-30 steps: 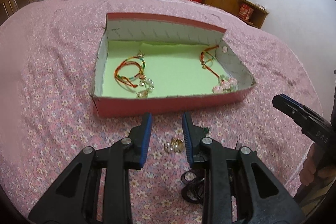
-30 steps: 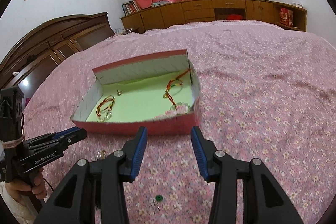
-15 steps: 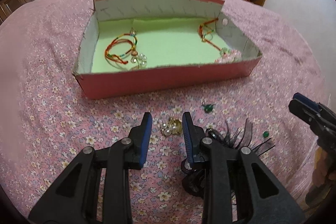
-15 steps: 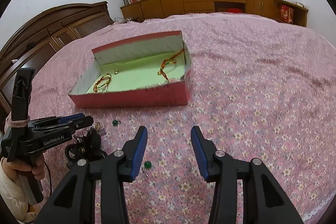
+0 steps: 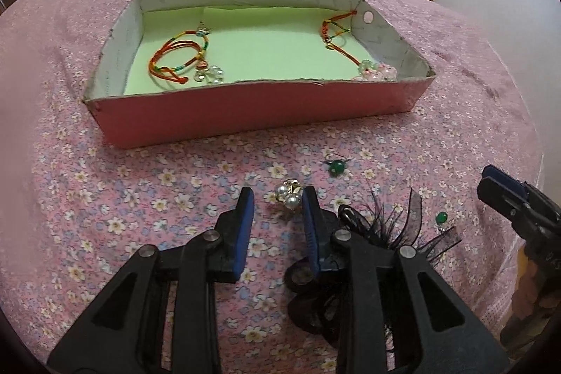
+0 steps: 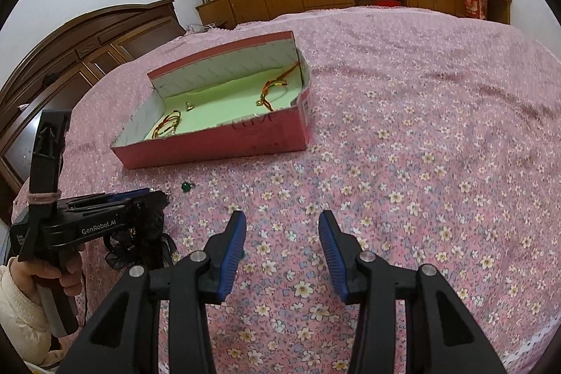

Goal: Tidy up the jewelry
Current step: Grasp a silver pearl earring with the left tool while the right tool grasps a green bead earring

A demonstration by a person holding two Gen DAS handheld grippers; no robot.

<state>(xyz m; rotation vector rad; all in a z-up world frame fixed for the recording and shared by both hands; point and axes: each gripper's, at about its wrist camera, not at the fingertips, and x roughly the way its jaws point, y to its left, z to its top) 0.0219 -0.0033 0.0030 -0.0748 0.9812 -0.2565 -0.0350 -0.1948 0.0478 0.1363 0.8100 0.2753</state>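
Pink floral bedspread (image 5: 140,198) covers the whole work surface. A shallow pink cardboard box (image 5: 259,114) with a pale green floor sits on it, ahead of both tools. Inside the box, a red and multicoloured cord bracelet (image 5: 175,58) with clear beads lies near the left wall, and a second red cord bracelet (image 5: 336,37) with pale pink beads lies along the right wall.

Left wrist view: the left gripper (image 5: 277,209) hovers low over the bedspread with its blue-padded jaws moderately parted and nothing clamped. A pearl earring (image 5: 289,195) lies on the bedspread between the two fingertips, nearer the right-hand pad; whether it touches that pad cannot be told. A green bead earring (image 5: 337,166) lies just beyond, between the gripper and the front wall of the box. A black feathered hair ornament (image 5: 385,226) lies beside and partly under the right-hand finger, and a second small green bead (image 5: 441,218) rests near its far edge. The tip of the right gripper (image 5: 505,188) enters from the right edge.

Right wrist view: the right gripper (image 6: 282,240) is held above bare bedspread, jaws wide apart and empty, well apart from the box. At the left, a hand (image 6: 45,272) holds the left gripper's handle.
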